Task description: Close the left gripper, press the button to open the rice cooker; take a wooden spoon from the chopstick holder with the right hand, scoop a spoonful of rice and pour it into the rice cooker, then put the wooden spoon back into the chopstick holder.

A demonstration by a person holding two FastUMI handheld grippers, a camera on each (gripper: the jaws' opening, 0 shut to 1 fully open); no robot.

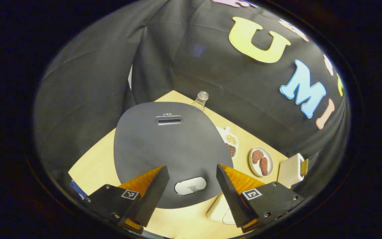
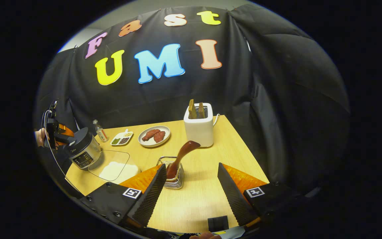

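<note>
over the closed rice cooker (image 1: pixel 172 149) the left gripper (image 1: pixel 192 186) hangs wide open and empty above the button (image 1: pixel 190 185), a stiff press; the light, rigid wooden spoon (image 2: pixel 181 157) in the chopstick holder (image 2: pixel 174 181) is best pinched at its neck.

The rice cooker (image 1: pixel 172 149) lid carries a warning triangle sign (image 1: pixel 165 114) above its vent slot; the small print beside it is too blurred to read.
</note>
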